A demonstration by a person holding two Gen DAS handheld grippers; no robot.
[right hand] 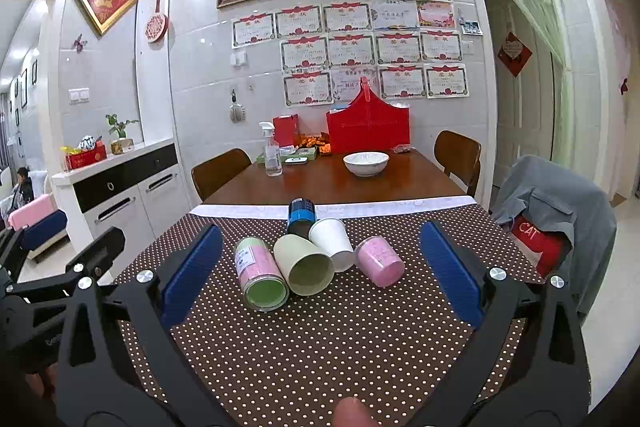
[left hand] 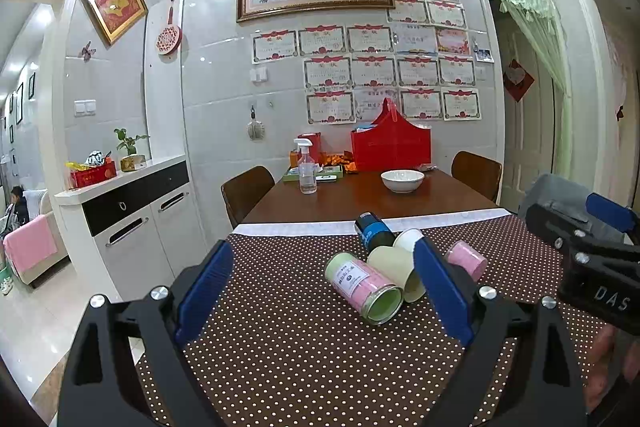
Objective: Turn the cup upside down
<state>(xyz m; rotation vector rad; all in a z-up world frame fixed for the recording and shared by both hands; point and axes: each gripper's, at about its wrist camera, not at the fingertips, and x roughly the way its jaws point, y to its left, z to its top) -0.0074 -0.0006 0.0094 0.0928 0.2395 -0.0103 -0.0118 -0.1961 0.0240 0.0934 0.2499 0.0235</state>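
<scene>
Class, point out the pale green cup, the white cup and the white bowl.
Pale green cup (right hand: 298,261): right wrist view, its side wall.
White cup (right hand: 330,237): right wrist view, its side wall.
White bowl (right hand: 366,165): right wrist view, its outer wall.

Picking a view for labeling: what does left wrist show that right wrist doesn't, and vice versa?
Left wrist only: the right tongs intruding at the right edge, with DAS lettering on the body; here a blue pad hides part of the white cup.

Right wrist only: the grey jacket over a chair with a red CAT label, and the white cup unobstructed.

Both: five containers lying on their sides on the dotted cloth, the white bowl, the spray bottle, own tongs open and empty.
</scene>
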